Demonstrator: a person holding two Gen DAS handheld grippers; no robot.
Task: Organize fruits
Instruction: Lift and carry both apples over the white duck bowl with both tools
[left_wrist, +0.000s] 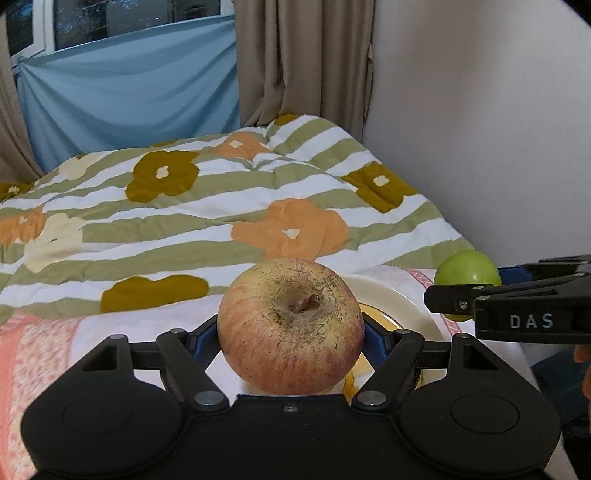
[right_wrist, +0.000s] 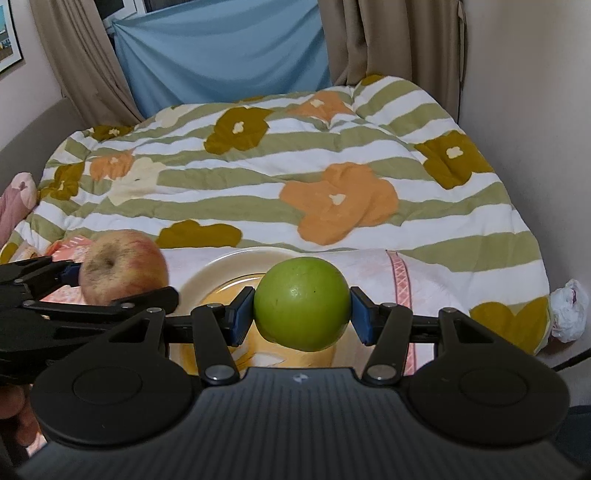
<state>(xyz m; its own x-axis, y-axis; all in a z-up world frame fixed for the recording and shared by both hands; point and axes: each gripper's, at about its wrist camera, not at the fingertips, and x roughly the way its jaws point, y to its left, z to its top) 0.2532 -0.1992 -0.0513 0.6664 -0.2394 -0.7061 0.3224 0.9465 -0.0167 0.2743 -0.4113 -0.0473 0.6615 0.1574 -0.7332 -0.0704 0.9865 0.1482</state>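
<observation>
My left gripper (left_wrist: 291, 338) is shut on a red-yellow apple (left_wrist: 290, 325), stem side facing the camera, held above the left rim of a cream plate (left_wrist: 413, 306). My right gripper (right_wrist: 302, 314) is shut on a green apple (right_wrist: 302, 302), held above the same plate (right_wrist: 207, 280). In the right wrist view the red apple (right_wrist: 122, 271) and left gripper (right_wrist: 74, 286) are at the left. In the left wrist view the green apple (left_wrist: 467, 269) and right gripper (left_wrist: 476, 291) are at the right.
The plate lies on a pink-patterned cloth (right_wrist: 376, 269) at the near edge of a bed. A striped floral quilt (right_wrist: 295, 177) covers the bed behind. A wall (left_wrist: 480, 129) stands at the right; curtains and a blue sheet (left_wrist: 129, 99) hang behind.
</observation>
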